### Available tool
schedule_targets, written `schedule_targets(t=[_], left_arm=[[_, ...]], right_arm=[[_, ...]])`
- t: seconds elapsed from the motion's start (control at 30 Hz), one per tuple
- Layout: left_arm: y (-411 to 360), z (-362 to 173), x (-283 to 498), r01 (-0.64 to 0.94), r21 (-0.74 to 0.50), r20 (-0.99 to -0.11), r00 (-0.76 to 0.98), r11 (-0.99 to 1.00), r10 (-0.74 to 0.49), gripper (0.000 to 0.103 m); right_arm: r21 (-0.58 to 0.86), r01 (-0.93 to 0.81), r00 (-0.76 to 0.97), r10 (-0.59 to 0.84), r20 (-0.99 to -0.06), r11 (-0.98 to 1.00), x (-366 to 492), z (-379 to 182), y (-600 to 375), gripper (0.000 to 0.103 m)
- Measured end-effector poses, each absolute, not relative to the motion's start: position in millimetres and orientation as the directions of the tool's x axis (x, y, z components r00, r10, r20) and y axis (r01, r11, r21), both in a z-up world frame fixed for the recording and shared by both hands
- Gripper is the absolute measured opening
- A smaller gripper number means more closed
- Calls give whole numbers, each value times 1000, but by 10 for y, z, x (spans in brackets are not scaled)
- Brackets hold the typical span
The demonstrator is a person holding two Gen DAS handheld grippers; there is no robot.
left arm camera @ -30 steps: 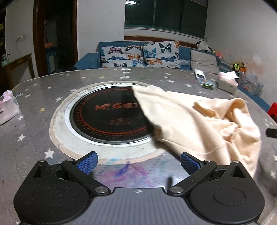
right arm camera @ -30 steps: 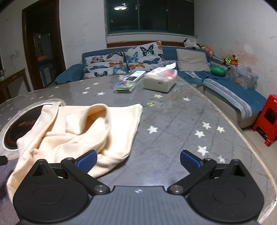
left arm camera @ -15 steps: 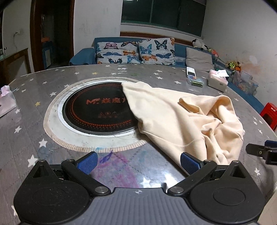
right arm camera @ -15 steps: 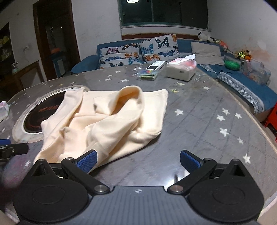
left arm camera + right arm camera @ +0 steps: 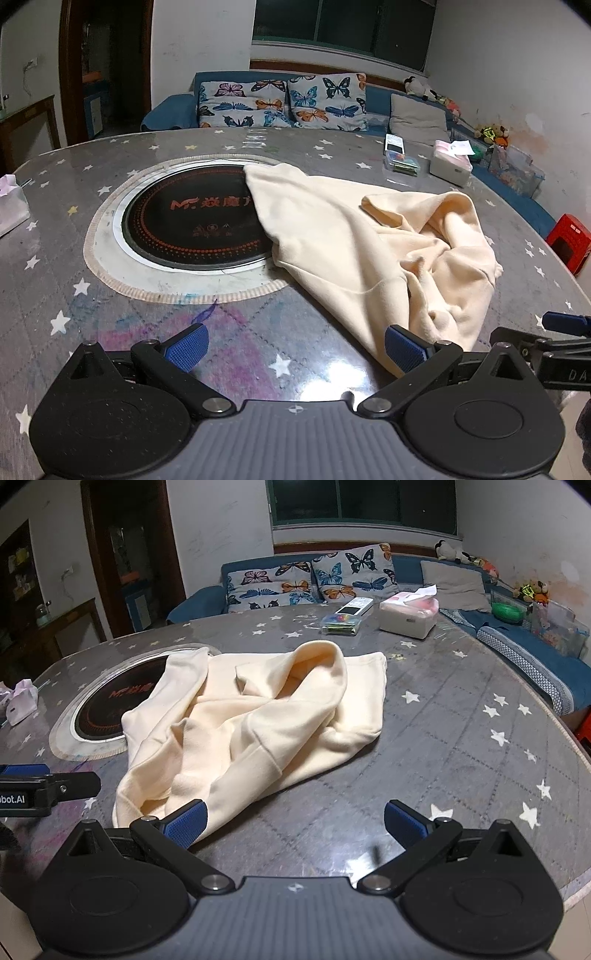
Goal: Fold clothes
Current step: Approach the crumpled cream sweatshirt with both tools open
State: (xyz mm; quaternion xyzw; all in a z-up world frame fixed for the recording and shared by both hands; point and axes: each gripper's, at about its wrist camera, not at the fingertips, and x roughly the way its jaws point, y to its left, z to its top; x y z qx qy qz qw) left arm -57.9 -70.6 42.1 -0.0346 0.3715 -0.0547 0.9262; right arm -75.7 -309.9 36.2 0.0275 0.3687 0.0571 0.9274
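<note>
A crumpled cream garment [image 5: 354,243] lies in a loose heap on the grey star-patterned table [image 5: 55,206], partly over the black round hotplate [image 5: 192,218]. It also shows in the right wrist view [image 5: 251,720]. My left gripper [image 5: 295,347] is open and empty above the table's near edge, its right finger [image 5: 404,349] beside the garment's near hem. My right gripper [image 5: 295,823] is open and empty, its left finger [image 5: 186,821] at the garment's near corner. Each gripper shows at the side of the other's view.
A tissue box [image 5: 408,614], a remote [image 5: 354,607] and a small packet [image 5: 340,624] sit at the table's far side. A small pink-white bag [image 5: 11,206] stands at the left. A blue sofa with butterfly cushions [image 5: 284,101] is behind; a red stool [image 5: 570,240] is at the right.
Both grippers have drawn back toward the table's near edge and risen, so more of the garment and table shows. The garment lies as before. Both stay open.
</note>
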Motion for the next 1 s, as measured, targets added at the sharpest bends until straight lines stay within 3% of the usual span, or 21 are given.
schedule_targets(t=[1.0], left_arm=[[-864, 404, -605, 100, -94, -700, 701, 991, -137, 103]], right_arm=[[109, -83, 718, 135, -683, 991, -826, 350, -3064, 103]])
